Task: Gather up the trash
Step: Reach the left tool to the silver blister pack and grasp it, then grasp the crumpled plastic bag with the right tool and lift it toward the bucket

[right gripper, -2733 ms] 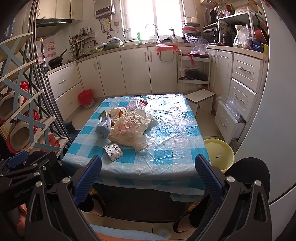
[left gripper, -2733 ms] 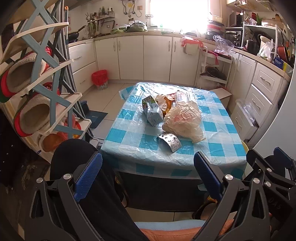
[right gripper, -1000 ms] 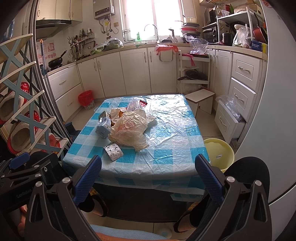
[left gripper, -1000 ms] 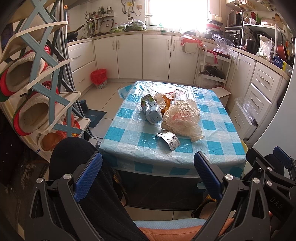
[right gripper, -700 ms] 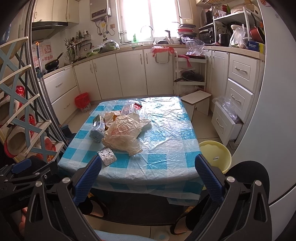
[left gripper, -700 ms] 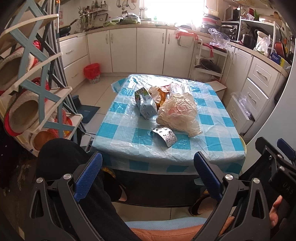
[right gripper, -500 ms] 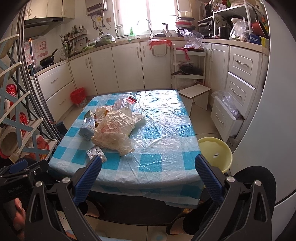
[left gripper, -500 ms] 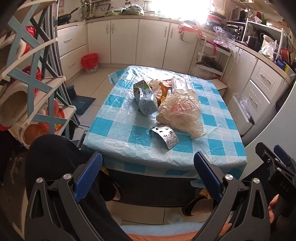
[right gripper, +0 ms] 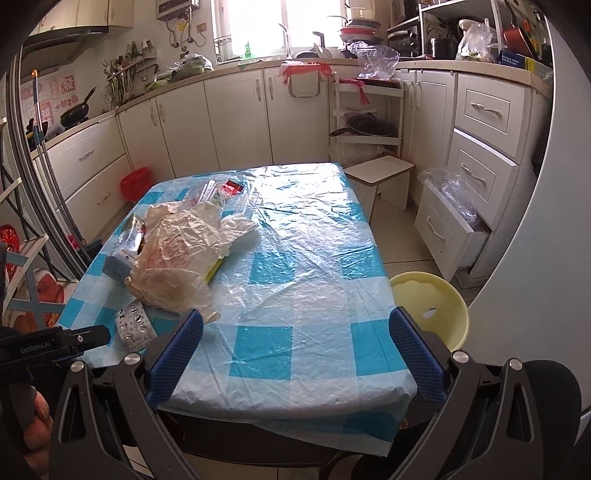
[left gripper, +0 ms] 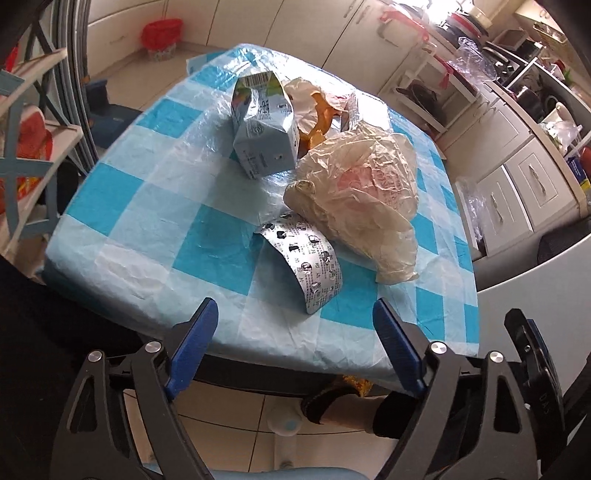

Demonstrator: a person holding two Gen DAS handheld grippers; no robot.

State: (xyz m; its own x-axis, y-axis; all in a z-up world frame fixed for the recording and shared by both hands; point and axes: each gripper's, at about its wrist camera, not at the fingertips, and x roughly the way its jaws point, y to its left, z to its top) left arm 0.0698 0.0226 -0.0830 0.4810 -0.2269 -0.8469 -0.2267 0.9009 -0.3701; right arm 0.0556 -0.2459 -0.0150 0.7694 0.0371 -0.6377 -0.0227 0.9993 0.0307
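Fingers [left gripper: 199, 343] spread wide — nothing held.

Bright daylight pours in through the window [right gripper: 255, 26] at the back, so white there that the glass washes out. It makes shiny glare on the crinkly plastic cover [right gripper: 303, 221] over the desk. Both pictures are sharp in the middle, but the edges bend round and go black in the corners.
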